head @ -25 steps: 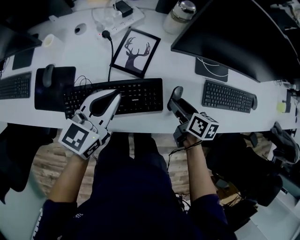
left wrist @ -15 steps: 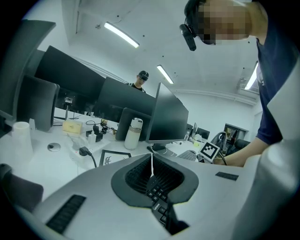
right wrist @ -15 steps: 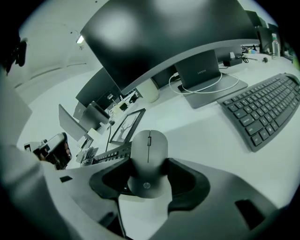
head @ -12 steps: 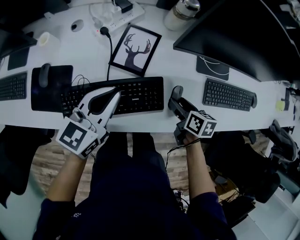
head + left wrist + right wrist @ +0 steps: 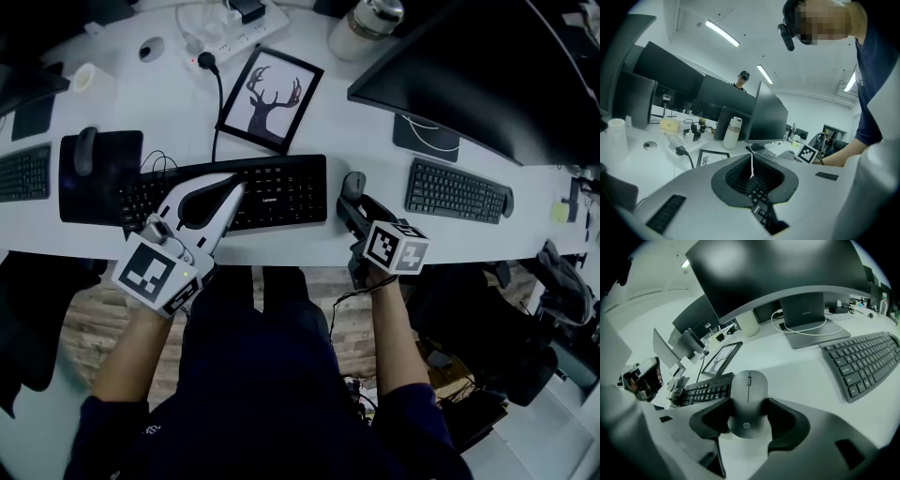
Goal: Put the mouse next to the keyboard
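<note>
risk: if the right gripper [image 5: 749, 414] is pulled back before its jaws are let go, the mouse [image 5: 747, 399] could be dragged away from the keyboard [image 5: 700, 390] toward the bench [image 5: 370, 131] front edge, which is judged close. a tilted lift could also skid the mouse into the keyboard's end. the jaws are seen pressed on both flanks of the mouse, so it is taken as clamped. the mouse is set flat on the bench, just beside the keyboard's right end and well apart from the other keyboard [image 5: 457, 192]. the right gripper is held low and near level, pointed away from the body. the left gripper [image 5: 231, 190] is held over the keyboard's left half, jaws together, nothing between them.
</note>
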Demonstrator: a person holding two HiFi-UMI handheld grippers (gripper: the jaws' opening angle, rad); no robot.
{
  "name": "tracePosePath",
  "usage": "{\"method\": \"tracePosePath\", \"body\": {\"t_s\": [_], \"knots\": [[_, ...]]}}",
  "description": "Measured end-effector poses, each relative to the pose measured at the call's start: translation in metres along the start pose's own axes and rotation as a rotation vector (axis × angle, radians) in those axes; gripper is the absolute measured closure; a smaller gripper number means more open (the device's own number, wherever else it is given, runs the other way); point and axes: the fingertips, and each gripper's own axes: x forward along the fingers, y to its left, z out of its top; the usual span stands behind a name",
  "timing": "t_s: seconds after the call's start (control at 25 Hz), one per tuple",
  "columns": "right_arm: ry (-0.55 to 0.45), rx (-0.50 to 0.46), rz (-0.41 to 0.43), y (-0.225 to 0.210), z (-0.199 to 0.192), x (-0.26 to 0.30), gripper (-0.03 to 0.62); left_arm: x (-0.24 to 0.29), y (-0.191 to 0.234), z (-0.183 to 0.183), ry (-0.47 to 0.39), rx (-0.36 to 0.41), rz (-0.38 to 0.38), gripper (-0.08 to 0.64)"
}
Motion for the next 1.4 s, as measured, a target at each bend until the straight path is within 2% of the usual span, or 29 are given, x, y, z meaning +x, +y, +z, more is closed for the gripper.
{"method": "tracePosePath", "body": {"t_s": [0.4,0.8,1.08,1.4], "knots": [[0.044,-0.108,-0.079,-0.008,-0.004,0.006,0.333,0.004,-0.001,0.004,-0.001,0.002,-0.011,0.523],[0.062,-0.171,-0.134,-0.008,-0.004,0.009,0.333,0.001,0.0,0.005,-0.004,0.007,-0.006,0.523],[0.066,-0.271,-0.187,-0.006,-0.004,0.011,0.331,-0.003,-0.001,0.007,-0.002,0.018,0.0,0.523],[0.056,-0.29,-0.208,-0.006,-0.005,0.012,0.327,-0.009,-0.005,0.009,-0.007,0.025,0.007,0.523]]}}
